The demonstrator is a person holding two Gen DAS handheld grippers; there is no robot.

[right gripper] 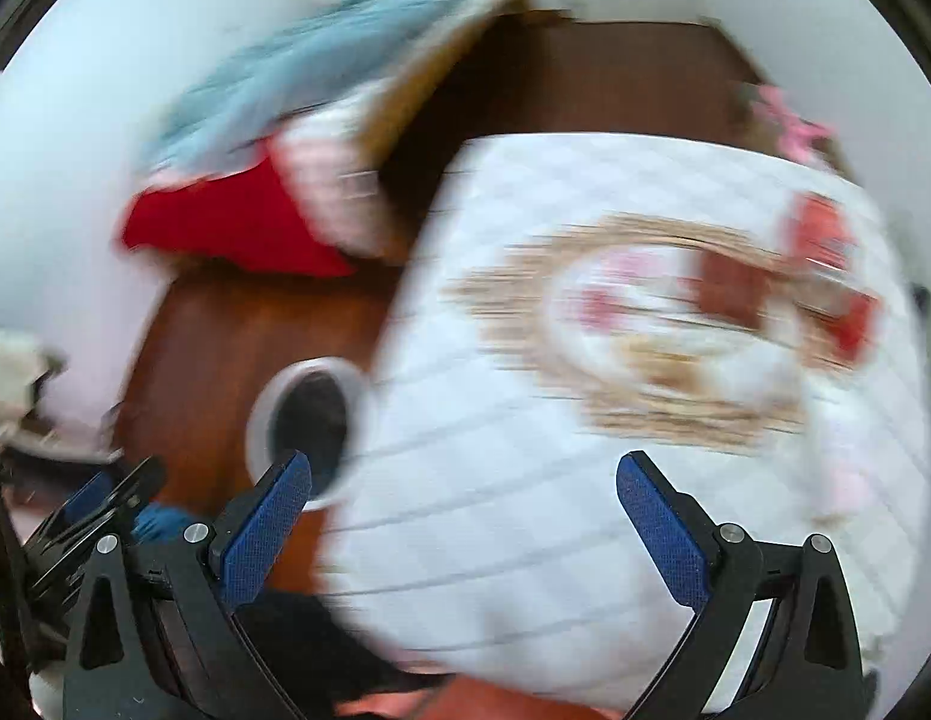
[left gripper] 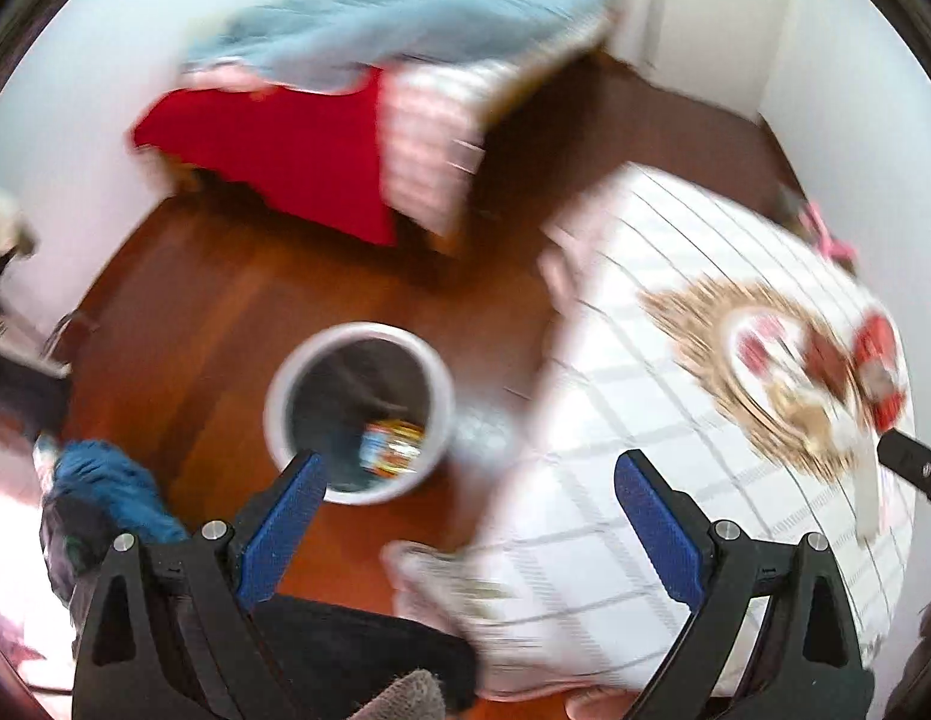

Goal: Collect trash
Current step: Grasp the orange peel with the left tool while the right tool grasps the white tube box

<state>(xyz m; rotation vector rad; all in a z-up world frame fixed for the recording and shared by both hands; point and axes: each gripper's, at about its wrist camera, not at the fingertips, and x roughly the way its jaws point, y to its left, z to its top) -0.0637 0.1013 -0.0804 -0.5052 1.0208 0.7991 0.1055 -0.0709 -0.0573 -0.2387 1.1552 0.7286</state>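
1. A room with a reddish wooden floor (left gripper: 213, 300) and white walls is shown; both views are blurred by motion.
2. A table with a white checked cloth (left gripper: 645, 480) is seen on the right, and a woven mat with a plate (left gripper: 765, 354) lies on it.
3. Red wrappers (left gripper: 879, 372), probably trash, are seen on and beside the plate; details cannot be told.
4. A white bin (left gripper: 357, 414) stands on the floor just beside the table, and a colourful packet (left gripper: 393, 447) is already inside it.
5. The left gripper (left gripper: 465, 480) is held wide open with nothing between its fingers, above the bin and the table edge.
6. The right gripper (right gripper: 465, 480) is also wide open and empty, over the cloth.
7. The step in hand is judged to be the reach for the next wrapper; an approach to the plate and a closing on one wrapper are called for.
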